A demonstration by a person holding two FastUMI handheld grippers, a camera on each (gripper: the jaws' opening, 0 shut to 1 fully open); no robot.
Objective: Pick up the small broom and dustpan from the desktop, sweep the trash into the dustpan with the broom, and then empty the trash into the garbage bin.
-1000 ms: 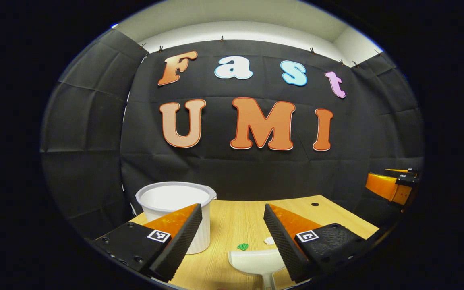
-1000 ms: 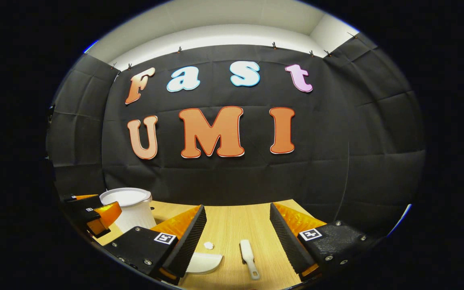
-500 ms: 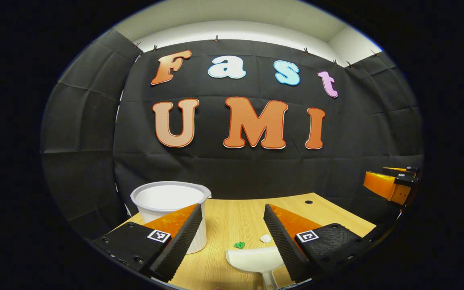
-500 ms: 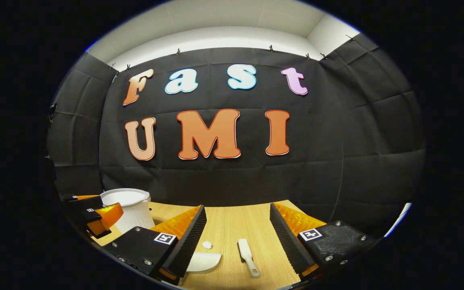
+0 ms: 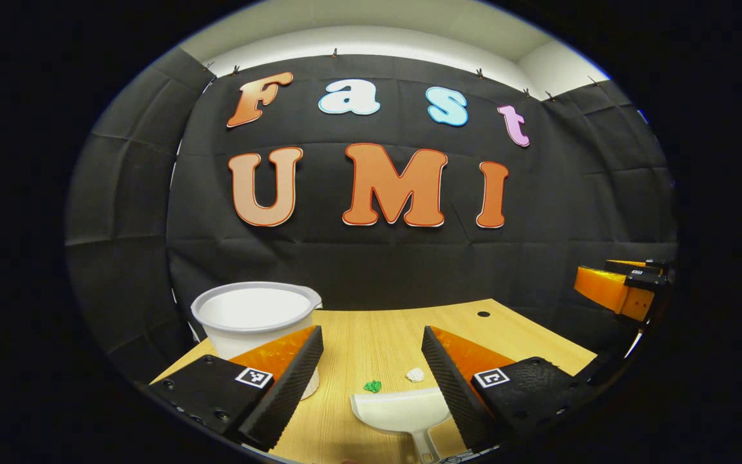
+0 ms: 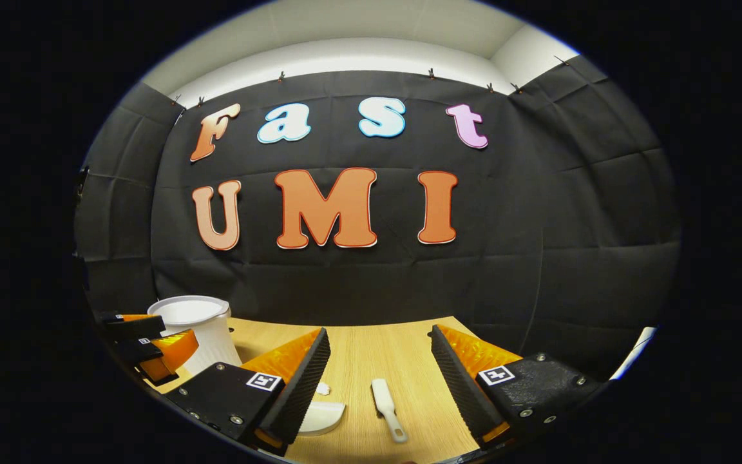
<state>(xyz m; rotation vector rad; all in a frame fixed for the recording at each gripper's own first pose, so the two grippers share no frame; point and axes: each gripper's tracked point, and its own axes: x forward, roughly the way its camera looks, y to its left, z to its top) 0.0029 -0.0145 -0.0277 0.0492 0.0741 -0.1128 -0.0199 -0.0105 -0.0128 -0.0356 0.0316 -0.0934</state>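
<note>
Wood-grain desktop (image 5: 377, 335), pale, carries everything. Left gripper view: left gripper (image 5: 371, 380) hangs above the desk w/ jaws wide, holding nothing; white plastic dustpan (image 5: 400, 412) lies flat betw. the fingers' line of sight, handle toward cam. Just beyond its lip: small green crumpled scrap (image 5: 372, 386) and small white crumpled scrap (image 5: 415, 374), apart from each other, both on bare desk. White round plastic garbage bin (image 5: 252, 316) upright at far left, partly behind the left finger. Right gripper view: right gripper (image 6: 380, 380) also wide, empty; small white plastic broom (image 6: 387, 406) lies on desk betw. its fingers, untouched. Dustpan edge, bin and the other gripper sit at left. Status (judged): approach stage only; no tool gripped. Left to do: both pickups, sweep, emptying into bin.
</note>
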